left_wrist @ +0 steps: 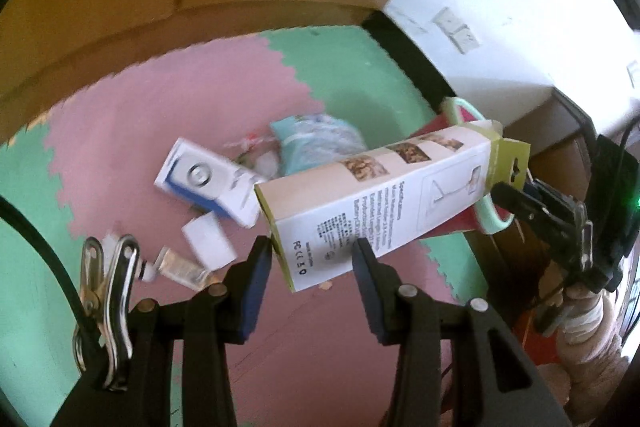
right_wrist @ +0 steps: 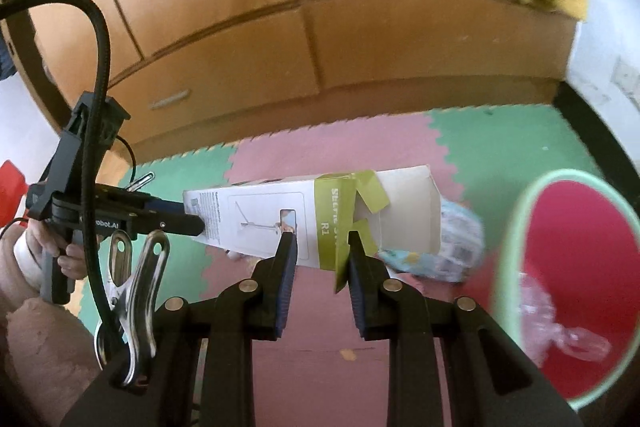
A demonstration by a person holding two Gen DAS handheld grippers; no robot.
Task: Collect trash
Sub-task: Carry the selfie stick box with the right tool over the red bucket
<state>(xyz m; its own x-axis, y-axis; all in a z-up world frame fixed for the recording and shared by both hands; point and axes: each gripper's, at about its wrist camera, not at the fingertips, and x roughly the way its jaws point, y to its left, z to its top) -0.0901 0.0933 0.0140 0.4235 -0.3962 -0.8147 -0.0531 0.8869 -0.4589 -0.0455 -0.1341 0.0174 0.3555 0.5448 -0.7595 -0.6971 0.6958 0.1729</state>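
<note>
A long white carton with green flaps hangs in the air above the foam mat, held at both ends. My left gripper is shut on its closed end. My right gripper is shut on the open flap end. Each wrist view shows the other gripper: the right one, the left one. A red bin with a mint rim stands to the right, with clear plastic wrap inside. On the mat lie a white and blue box, a small white box and a light blue packet.
A wooden wardrobe fills the back. Pink and green foam tiles cover the floor. A white wall with a black skirting runs on the right. A person's hand holds the left gripper. A small clear bottle lies near the boxes.
</note>
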